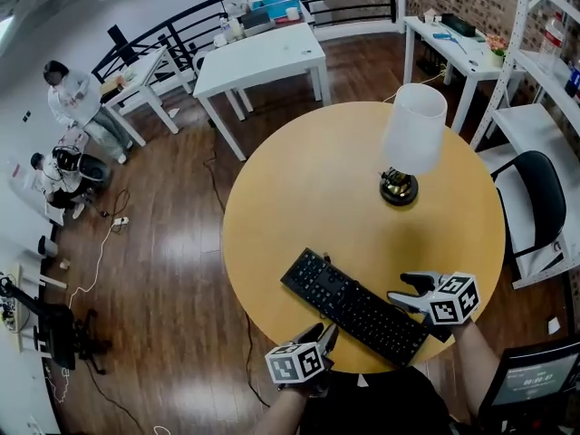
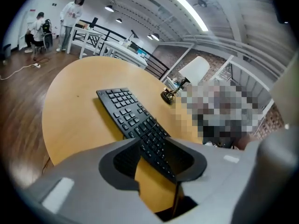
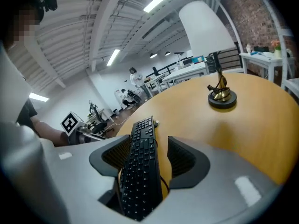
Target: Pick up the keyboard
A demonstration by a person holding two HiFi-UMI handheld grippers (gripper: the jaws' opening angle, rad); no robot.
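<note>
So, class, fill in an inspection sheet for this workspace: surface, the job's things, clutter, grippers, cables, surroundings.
Surface: round wooden table, smooth top.
Job's things: black keyboard lying flat near the front edge, not yet lifted.
Clutter: table lamp with a white shade, standing apart from the keyboard.
Grippers: left gripper and right gripper both open, the keyboard between each pair of jaws, pads not pressing.
Cables: dark cable dropping off the table edge; white cable on the floor.
Surroundings: white tables, black chair, white shelving, two people at far left.
</note>
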